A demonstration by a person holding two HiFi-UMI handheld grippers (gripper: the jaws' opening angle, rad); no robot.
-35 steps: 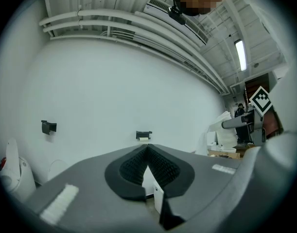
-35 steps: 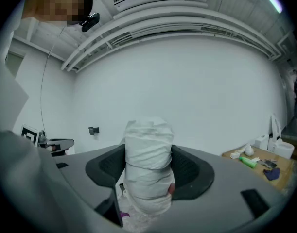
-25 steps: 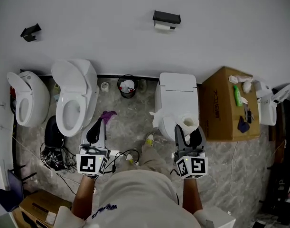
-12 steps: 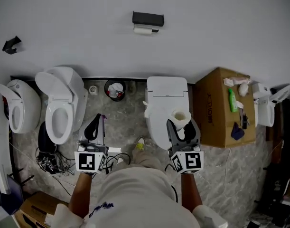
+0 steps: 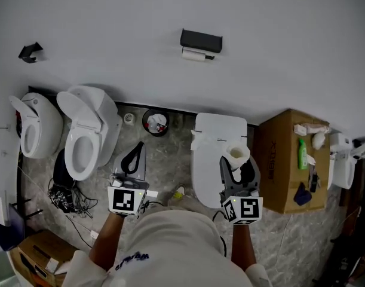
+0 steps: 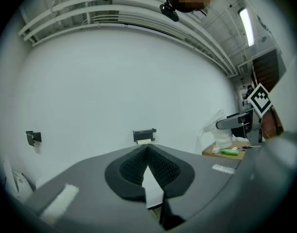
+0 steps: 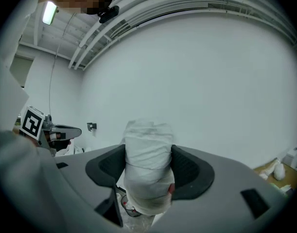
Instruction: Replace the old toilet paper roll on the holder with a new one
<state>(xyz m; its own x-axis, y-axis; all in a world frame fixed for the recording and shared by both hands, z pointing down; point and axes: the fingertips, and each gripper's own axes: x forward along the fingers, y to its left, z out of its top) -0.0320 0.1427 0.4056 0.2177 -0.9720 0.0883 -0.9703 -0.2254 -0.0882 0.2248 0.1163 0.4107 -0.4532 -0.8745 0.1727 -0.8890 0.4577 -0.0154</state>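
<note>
A black holder (image 5: pixel 201 40) is fixed to the white wall, with the thin old roll (image 5: pixel 195 55) hanging under it. My right gripper (image 5: pixel 238 169) is shut on a full white paper roll (image 5: pixel 237 155), held upright over the closed toilet. In the right gripper view the roll (image 7: pixel 148 164) fills the gap between both pads. My left gripper (image 5: pixel 134 159) is shut with nothing in it, out over the floor. The left gripper view looks level at the holder (image 6: pixel 144 132) and old roll (image 6: pixel 144 141), straight beyond its closed tips (image 6: pixel 148 149).
A closed white toilet (image 5: pixel 212 160) stands below the holder. An open-lid toilet (image 5: pixel 86 130) and another toilet (image 5: pixel 30 130) stand to the left. A small bin (image 5: pixel 155 122) sits by the wall. At right, a cardboard box (image 5: pixel 278 160) carries a green bottle (image 5: pixel 301 153). Cables (image 5: pixel 66 196) lie on the floor.
Both grippers have been carried level across the room with the person, and the view of the wall and toilets has shifted. The right jaws still hold the roll; the left stay shut.
</note>
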